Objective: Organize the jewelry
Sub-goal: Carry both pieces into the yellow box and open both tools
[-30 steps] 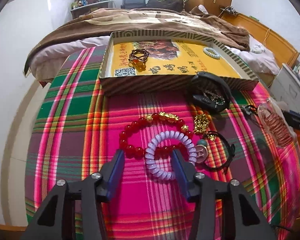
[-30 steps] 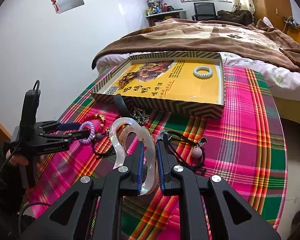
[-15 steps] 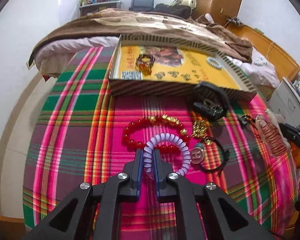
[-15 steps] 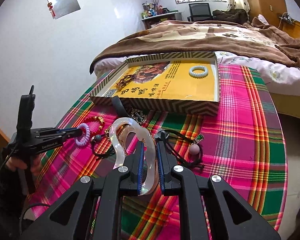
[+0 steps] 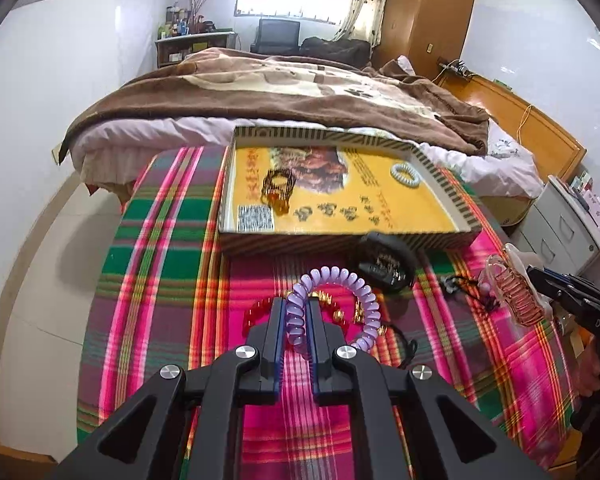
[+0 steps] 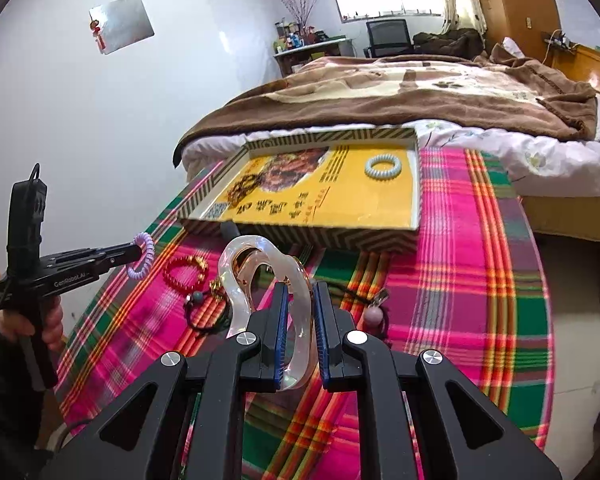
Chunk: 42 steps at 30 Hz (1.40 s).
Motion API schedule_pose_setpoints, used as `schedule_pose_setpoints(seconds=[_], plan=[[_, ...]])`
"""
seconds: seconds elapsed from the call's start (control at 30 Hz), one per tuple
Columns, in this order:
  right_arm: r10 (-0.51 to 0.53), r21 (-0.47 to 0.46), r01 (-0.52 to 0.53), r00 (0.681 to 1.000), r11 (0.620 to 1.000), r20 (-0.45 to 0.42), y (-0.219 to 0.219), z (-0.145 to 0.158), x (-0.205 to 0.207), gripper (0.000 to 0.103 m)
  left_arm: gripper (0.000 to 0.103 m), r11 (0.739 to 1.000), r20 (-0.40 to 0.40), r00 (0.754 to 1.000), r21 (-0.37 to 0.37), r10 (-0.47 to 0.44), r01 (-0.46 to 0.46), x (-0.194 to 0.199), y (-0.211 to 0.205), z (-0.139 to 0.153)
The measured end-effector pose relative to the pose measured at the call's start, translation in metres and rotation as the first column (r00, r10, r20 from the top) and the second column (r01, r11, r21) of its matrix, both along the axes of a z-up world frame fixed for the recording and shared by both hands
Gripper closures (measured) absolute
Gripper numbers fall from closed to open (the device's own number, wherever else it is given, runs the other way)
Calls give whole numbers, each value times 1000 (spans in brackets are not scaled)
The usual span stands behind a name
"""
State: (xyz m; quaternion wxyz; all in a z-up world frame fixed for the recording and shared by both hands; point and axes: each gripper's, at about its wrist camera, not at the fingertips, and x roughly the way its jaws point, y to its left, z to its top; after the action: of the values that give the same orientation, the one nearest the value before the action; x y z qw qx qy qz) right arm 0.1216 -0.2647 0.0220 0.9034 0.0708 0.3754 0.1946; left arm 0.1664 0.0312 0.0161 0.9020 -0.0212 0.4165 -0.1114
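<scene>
My left gripper (image 5: 294,312) is shut on a purple spiral bracelet (image 5: 356,284) and holds it above the plaid cloth; it also shows in the right wrist view (image 6: 142,256). My right gripper (image 6: 298,300) is shut on a clear hair claw clip (image 6: 260,264), seen in the left wrist view (image 5: 512,292). The yellow-lined striped box (image 5: 452,204) at the far side holds a dark bead bracelet (image 5: 278,184) and a pale spiral bracelet (image 5: 406,170). A red bead bracelet (image 6: 184,272) lies on the cloth.
A black pouch (image 5: 388,260) sits in front of the box. Black cord pieces with beads (image 6: 372,312) and gold charms (image 6: 216,286) lie on the cloth. A bed with a brown blanket (image 5: 300,88) stands behind the table. White drawers (image 5: 564,224) stand at the right.
My left gripper closed on the purple spiral bracelet and lifted it off the cloth, away from the red bracelet. My right gripper kept holding the clear clip, raised slightly.
</scene>
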Motion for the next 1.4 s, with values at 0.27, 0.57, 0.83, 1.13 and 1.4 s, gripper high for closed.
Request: schedule_pose_setpoints(seconds=[0.27,0.57,0.83,1.13,1.4], plan=[[-60,-22,61,998,998,36,-6,25,24,90,94,1000,45,999,-8,-10,11,26,-1,27],[-129,-7,129,991,992,24,-9,34,76,90,94,999,68,997,-32,-36,38,80,-7,48],[-160,-4,160,986,987,-46,-1,19,135,90,93,998,50,998,-44,-44,47,141,-20,42],[-174,-46,169,976,985,-131,11,-9,208,90,93,998,-24,999,-60,-28,27,207,-31,5],[-185,-65,176,965,982,-184,25,-32,249,90,93,999,-85,996,-45,-10,6,253,-36,-28]])
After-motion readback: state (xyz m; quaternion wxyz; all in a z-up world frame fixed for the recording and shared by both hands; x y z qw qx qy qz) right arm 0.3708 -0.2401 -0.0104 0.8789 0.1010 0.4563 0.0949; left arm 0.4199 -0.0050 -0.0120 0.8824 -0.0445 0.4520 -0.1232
